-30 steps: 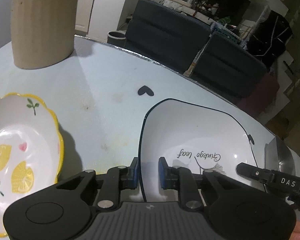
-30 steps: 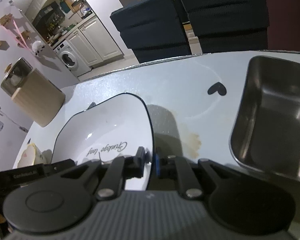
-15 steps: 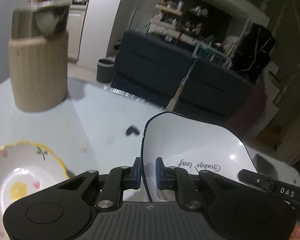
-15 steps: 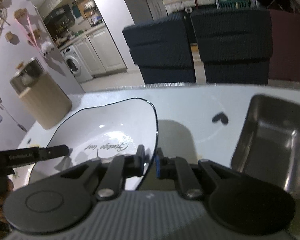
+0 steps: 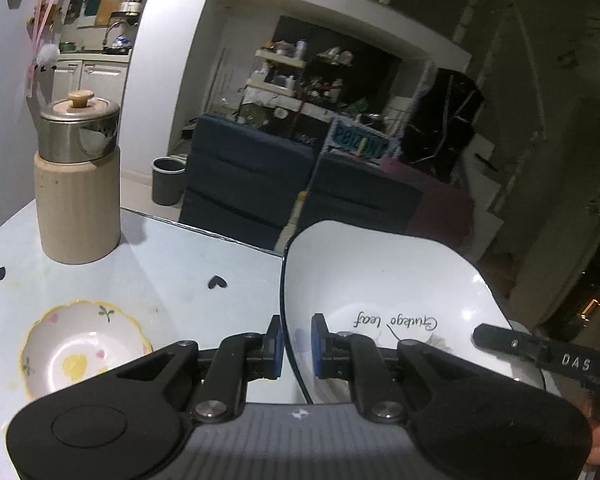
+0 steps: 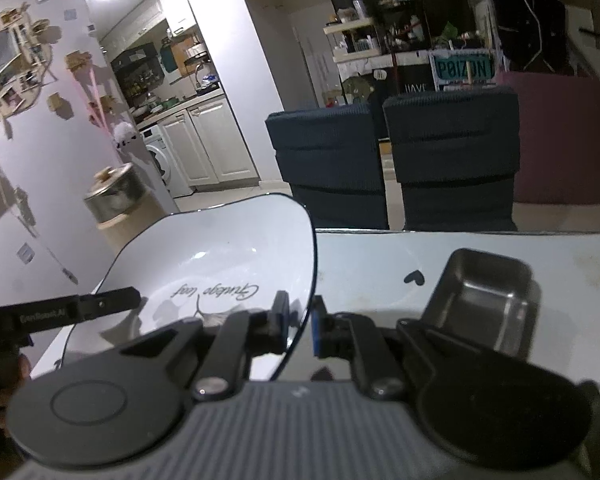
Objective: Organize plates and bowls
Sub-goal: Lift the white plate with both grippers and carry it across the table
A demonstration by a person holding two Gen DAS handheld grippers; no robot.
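A large white plate point(image 5: 384, 284) with a thin black rim and the words "Ginkgo leaf" is held up above the table by both grippers. My left gripper point(image 5: 296, 344) is shut on its left rim. My right gripper point(image 6: 300, 324) is shut on its right rim; the plate shows in the right wrist view point(image 6: 220, 264). A small white bowl point(image 5: 84, 356) with a yellow scalloped rim and lemon prints sits on the table, below and left of the left gripper.
A beige canister with a steel lid point(image 5: 78, 184) stands at the table's back left. A steel rectangular tray point(image 6: 484, 300) sits on the pale table point(image 5: 172, 280) to the right. Two dark chairs point(image 6: 392, 168) stand beyond the far edge.
Both grippers have lifted the plate up off the table. The views rose, so the bowl, canister and steel tray now sit lower and look smaller.
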